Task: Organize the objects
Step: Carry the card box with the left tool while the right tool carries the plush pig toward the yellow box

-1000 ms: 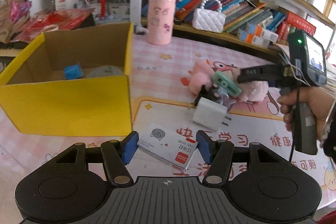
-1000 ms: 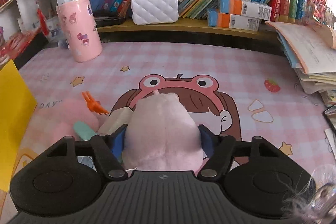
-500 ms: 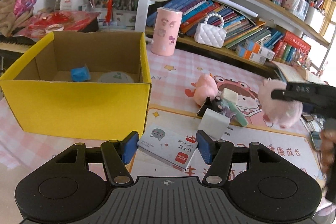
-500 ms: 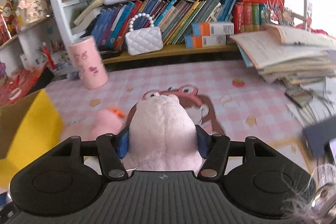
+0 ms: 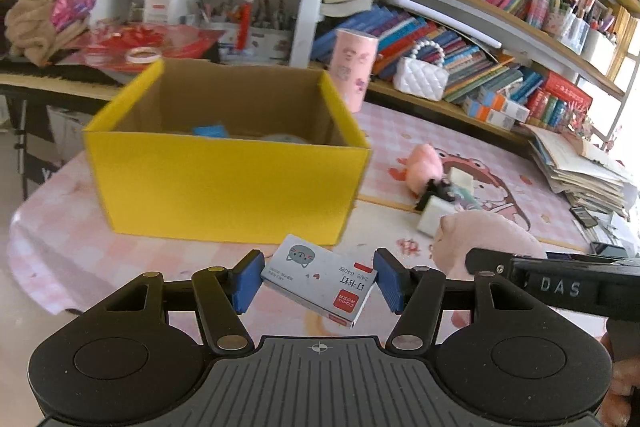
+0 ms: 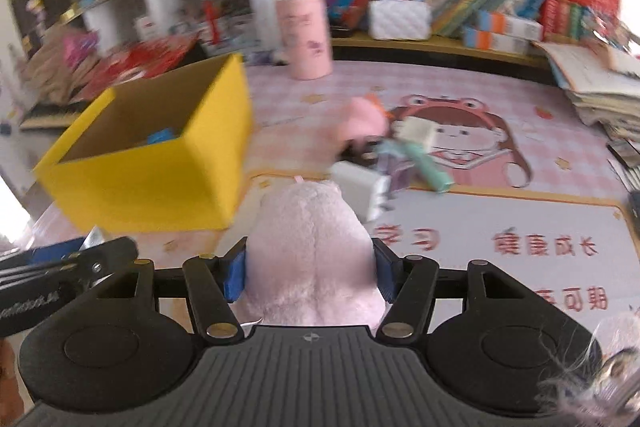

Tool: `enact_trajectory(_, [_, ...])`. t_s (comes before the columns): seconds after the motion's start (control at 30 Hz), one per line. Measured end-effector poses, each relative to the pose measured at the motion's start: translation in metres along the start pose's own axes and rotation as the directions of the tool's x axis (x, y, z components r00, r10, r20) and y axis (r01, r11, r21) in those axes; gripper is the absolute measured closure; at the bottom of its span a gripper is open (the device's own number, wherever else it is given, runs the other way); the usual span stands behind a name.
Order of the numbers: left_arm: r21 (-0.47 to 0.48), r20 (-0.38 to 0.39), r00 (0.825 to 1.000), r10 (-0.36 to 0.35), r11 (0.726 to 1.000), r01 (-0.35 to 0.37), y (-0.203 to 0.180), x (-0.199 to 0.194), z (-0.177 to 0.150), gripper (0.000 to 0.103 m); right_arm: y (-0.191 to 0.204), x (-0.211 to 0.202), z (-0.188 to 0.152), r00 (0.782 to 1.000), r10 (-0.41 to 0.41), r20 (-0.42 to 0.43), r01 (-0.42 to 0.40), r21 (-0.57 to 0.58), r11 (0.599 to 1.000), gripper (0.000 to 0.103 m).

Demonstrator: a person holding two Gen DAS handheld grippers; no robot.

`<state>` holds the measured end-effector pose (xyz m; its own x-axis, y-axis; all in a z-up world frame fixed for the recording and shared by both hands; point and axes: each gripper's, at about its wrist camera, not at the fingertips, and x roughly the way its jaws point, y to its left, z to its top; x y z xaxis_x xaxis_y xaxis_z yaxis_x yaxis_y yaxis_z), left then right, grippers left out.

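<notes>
My left gripper (image 5: 318,281) is shut on a white staple box (image 5: 320,279) with a red label, held above the table in front of the yellow cardboard box (image 5: 224,183). My right gripper (image 6: 310,273) is shut on a pink plush toy (image 6: 310,247), held above the mat; the plush also shows in the left wrist view (image 5: 484,239) at the right. The yellow box (image 6: 160,171) is open at the top with a blue item (image 5: 210,131) inside. A second pink plush (image 5: 422,167), a white charger (image 5: 434,213) and small items lie on the mat.
A pink cylinder (image 5: 354,67) stands behind the box. A white quilted purse (image 5: 420,79) and rows of books fill the shelf behind. A stack of papers (image 5: 580,167) lies at the table's right edge. The cartoon mat (image 6: 480,211) covers the table.
My right gripper has carried the pink plush up, left and back, close beside my left gripper. My left gripper has lifted the staple box higher and drawn back from the yellow box.
</notes>
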<state>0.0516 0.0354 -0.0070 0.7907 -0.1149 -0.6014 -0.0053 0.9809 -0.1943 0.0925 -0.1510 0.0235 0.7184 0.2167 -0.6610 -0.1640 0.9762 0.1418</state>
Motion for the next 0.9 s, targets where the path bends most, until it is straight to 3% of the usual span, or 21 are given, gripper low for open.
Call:
enact_trajectory(0.37, [-0.006,0.027,0.999,0.04,0.999,-0.04,0.04,-0.037,-0.012,0.044,0.063,-0.016,-0.022,0.998,0.059,-0.011,-0.059,-0.07,0.996,0.045])
enact_trajectory(0.9, [-0.002,0.055,0.998,0.042,0.999,-0.042,0.066,-0.061,-0.021,0.044,0.096,-0.027,-0.037,0.997,0.071,-0.013,-0.072,-0.082,0.994,0.045])
